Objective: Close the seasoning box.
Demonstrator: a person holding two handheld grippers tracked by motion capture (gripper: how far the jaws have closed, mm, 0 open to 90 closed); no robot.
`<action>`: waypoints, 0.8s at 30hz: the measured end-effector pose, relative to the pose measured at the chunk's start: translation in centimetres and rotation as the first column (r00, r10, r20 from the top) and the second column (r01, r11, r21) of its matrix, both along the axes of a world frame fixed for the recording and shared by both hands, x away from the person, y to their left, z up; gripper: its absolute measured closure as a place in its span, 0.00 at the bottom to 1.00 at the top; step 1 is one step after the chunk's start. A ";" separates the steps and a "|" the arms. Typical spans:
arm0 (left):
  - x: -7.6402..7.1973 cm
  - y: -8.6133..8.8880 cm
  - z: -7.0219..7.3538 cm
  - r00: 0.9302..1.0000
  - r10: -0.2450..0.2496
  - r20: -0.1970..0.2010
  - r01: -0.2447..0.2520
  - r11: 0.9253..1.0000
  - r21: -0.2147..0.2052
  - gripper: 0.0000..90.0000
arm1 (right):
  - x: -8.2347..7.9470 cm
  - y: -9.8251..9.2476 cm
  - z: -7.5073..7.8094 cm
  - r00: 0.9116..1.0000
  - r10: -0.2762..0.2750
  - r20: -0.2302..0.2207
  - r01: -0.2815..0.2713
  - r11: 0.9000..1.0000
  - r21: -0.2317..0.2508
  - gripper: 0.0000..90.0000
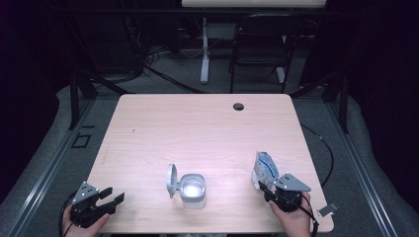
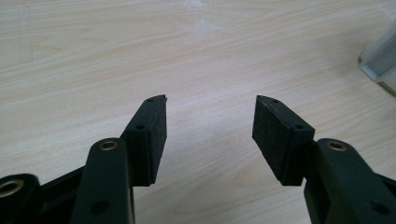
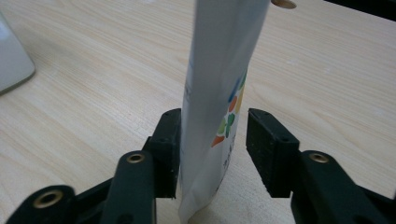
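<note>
Looking down on the counter [image 1: 207,128], the open white container [image 1: 191,190] sits near the front edge, its lid tipped up on the left, roughly midway between the hands, with the pouch [image 1: 264,169] standing upright off to its right. That pouch rises between the right gripper [image 1: 265,188] fingers [image 3: 273,149], which are spread: one touches it, the other stands clear. Left gripper [image 1: 111,198] waits wide apart on nothing, the container off to its right.

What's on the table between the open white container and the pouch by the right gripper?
Nothing: the high view shows bare table between the white container and the pouch.
</note>
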State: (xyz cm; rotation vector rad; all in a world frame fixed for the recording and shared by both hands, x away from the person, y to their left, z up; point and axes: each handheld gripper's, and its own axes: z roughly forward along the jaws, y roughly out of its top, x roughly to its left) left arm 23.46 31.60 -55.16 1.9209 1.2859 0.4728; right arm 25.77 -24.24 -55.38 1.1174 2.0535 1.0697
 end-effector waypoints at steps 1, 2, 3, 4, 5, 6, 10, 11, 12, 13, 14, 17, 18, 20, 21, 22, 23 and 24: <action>0.0 0.0 0.0 1.000 0.000 0.000 0.000 1.000 0.000 0.51 | 0.0 0.0 0.0 1.000 -0.002 -0.001 0.002 1.000 0.000 0.60; 0.0 0.0 0.0 1.000 0.000 0.002 0.000 1.000 -0.002 0.51 | -0.1 -0.1 0.0 1.000 -0.003 -0.005 0.003 1.000 -0.004 0.59; 0.0 0.0 0.0 1.000 0.000 0.003 0.000 1.000 -0.002 0.51 | -0.1 -0.1 0.0 1.000 0.000 -0.007 0.000 1.000 -0.009 0.58; 0.0 0.0 0.1 1.000 0.000 0.004 0.000 1.000 -0.003 0.51 | -0.1 -0.1 0.0 1.000 0.000 -0.006 0.000 1.000 -0.005 0.57; 0.0 0.0 0.1 1.000 0.000 0.005 0.000 1.000 -0.004 0.51 | -0.1 -0.1 0.0 1.000 0.000 -0.006 0.000 1.000 -0.004 0.56; 0.0 -0.1 0.1 1.000 -0.001 0.006 0.001 1.000 -0.003 0.51 | -0.1 -0.1 0.0 1.000 0.000 -0.007 0.000 1.000 -0.003 0.56; 0.1 -0.3 0.3 1.000 -0.007 0.009 0.007 1.000 -0.005 0.51 | -0.2 0.0 0.1 1.000 0.010 -0.011 -0.010 1.000 0.001 0.55; 0.1 -0.4 0.3 1.000 -0.008 0.010 0.008 1.000 -0.007 0.51 | -0.2 0.1 0.0 1.000 0.009 -0.007 -0.009 1.000 0.002 0.54; 0.1 -0.5 0.3 1.000 -0.007 0.010 0.007 1.000 -0.009 0.51 | -0.2 0.1 0.0 1.000 0.012 -0.008 -0.012 1.000 -0.002 0.54; 0.2 -0.5 0.4 1.000 -0.009 0.007 0.009 1.000 -0.010 0.51 | -0.3 0.2 0.1 1.000 0.013 -0.007 -0.013 1.000 -0.005 0.54; 0.3 -0.6 0.4 1.000 -0.008 0.013 0.008 1.000 -0.020 0.51 | -0.4 0.2 0.1 1.000 0.014 -0.007 -0.014 1.000 -0.009 0.54; 0.5 -1.0 0.7 1.000 -0.015 0.021 0.016 0.999 -0.046 0.52 | -0.6 0.2 0.1 1.000 0.021 -0.005 -0.021 1.000 -0.016 0.53; 0.6 -1.1 0.8 1.000 -0.017 0.026 0.018 0.999 -0.047 0.52 | -0.6 0.1 0.1 1.000 0.024 -0.006 -0.024 1.000 -0.019 0.53; 0.8 -1.3 1.0 0.999 -0.015 0.033 0.016 0.999 -0.052 0.52 | -0.8 0.0 0.2 1.000 0.026 -0.002 -0.026 1.000 -0.013 0.52; 0.9 -1.5 1.0 0.999 -0.017 0.035 0.020 0.998 -0.066 0.52 | -0.9 -0.1 0.2 1.000 0.028 -0.002 -0.028 1.000 -0.012 0.52; 1.0 -1.6 1.1 0.999 -0.021 0.031 0.023 0.997 -0.075 0.52 | -1.1 -0.2 0.3 1.000 0.028 -0.003 -0.028 0.999 -0.018 0.52; 1.2 -1.7 1.1 0.999 -0.020 0.032 0.023 0.996 -0.084 0.52 | -1.2 -0.4 0.3 1.000 0.029 -0.002 -0.029 0.999 -0.020 0.52; 1.3 -1.8 1.1 0.999 -0.023 0.031 0.026 0.995 -0.095 0.52 | -1.4 -0.5 0.3 0.999 0.033 -0.003 -0.033 0.999 -0.018 0.52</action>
